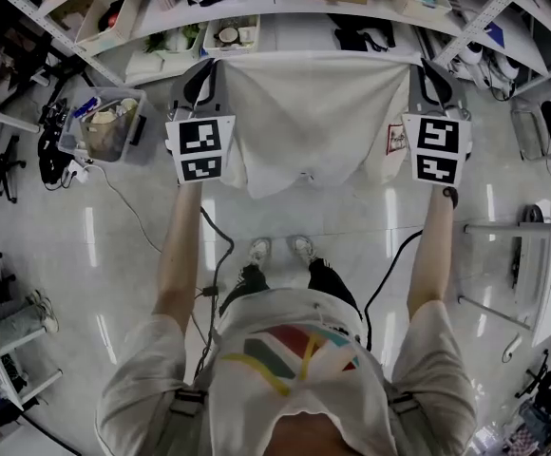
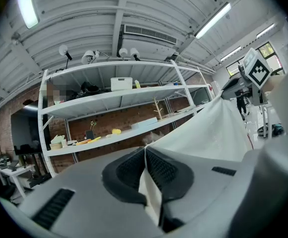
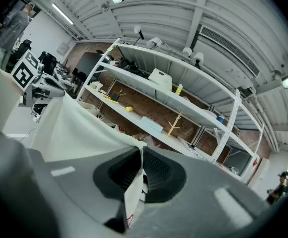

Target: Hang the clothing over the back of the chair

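A white garment (image 1: 309, 122) hangs spread between my two grippers in the head view, its top edge stretched level and its lower hem sagging toward the floor. My left gripper (image 1: 202, 76) is shut on the garment's left top corner; in the left gripper view the cloth (image 2: 203, 133) is pinched between the black pads (image 2: 161, 170) and runs off to the right. My right gripper (image 1: 427, 76) is shut on the right top corner, with white cloth (image 3: 69, 128) caught between its pads (image 3: 156, 170). No chair is in view.
A long white shelf rack (image 1: 285, 8) stands just beyond the garment, loaded with bins and boxes. A clear bin (image 1: 104, 122) with clutter sits on the floor at left, cables beside it. A white table frame (image 1: 532, 255) is at right. My feet (image 1: 277, 251) stand on glossy floor.
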### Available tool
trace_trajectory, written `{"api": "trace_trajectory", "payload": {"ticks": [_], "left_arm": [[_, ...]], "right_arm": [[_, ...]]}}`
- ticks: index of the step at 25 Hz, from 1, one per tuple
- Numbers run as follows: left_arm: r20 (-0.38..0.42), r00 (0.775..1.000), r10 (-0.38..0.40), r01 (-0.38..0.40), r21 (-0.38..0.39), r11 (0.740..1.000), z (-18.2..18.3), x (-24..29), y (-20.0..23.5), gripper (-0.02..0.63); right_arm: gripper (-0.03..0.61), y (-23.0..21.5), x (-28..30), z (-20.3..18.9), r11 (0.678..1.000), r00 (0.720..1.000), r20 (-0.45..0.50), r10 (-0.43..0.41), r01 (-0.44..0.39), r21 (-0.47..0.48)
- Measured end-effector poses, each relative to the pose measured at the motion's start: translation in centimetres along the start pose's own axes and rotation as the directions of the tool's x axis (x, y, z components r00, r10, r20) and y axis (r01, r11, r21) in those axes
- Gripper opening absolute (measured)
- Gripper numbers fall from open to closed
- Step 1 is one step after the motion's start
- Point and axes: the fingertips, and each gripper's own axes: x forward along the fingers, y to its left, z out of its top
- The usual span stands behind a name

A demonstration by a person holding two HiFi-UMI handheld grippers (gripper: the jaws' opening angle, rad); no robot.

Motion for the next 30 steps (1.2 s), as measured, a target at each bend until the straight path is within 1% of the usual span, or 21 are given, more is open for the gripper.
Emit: {"api": "trace_trajectory", "payload": {"ticks": [5, 9, 17, 22, 30], "left_arm": [[-0.056, 0.998, -0.008, 0.008, -0.003, 1.000, -2.7, 0.3, -0.5, 0.018], [-0.102, 0.994, -0.024, 0.023, -0.009, 1.000, -4.9, 0.6, -1.2, 0.018], [-0.177, 0.983, -0.056, 0.056, -0.008, 0.998, -8.9, 1.5, -2.8, 0.018], [-0.219, 0.973, -0.067, 0.066, -0.014, 0.998, -11.2, 1.5, -3.4, 0.018], [-0.279, 0.957, -0.073, 0.067, -0.029, 0.997, -14.5, 1.2, -3.7, 0.018]], "right_arm": [[0.018, 1.4, 1.6, -2.1, 0.999, 0.998, -0.061, 0.027, -0.029, -0.039], [0.018, 2.9, 2.7, -4.9, 0.997, 0.990, -0.125, 0.064, -0.068, -0.026], [0.018, 5.9, 3.9, -10.8, 0.990, 0.963, -0.236, 0.133, -0.138, -0.004], [0.018, 7.4, 4.4, -13.1, 0.986, 0.950, -0.266, 0.163, -0.167, 0.007], [0.018, 9.3, 5.4, -14.7, 0.979, 0.936, -0.290, 0.198, -0.205, 0.007]]}}
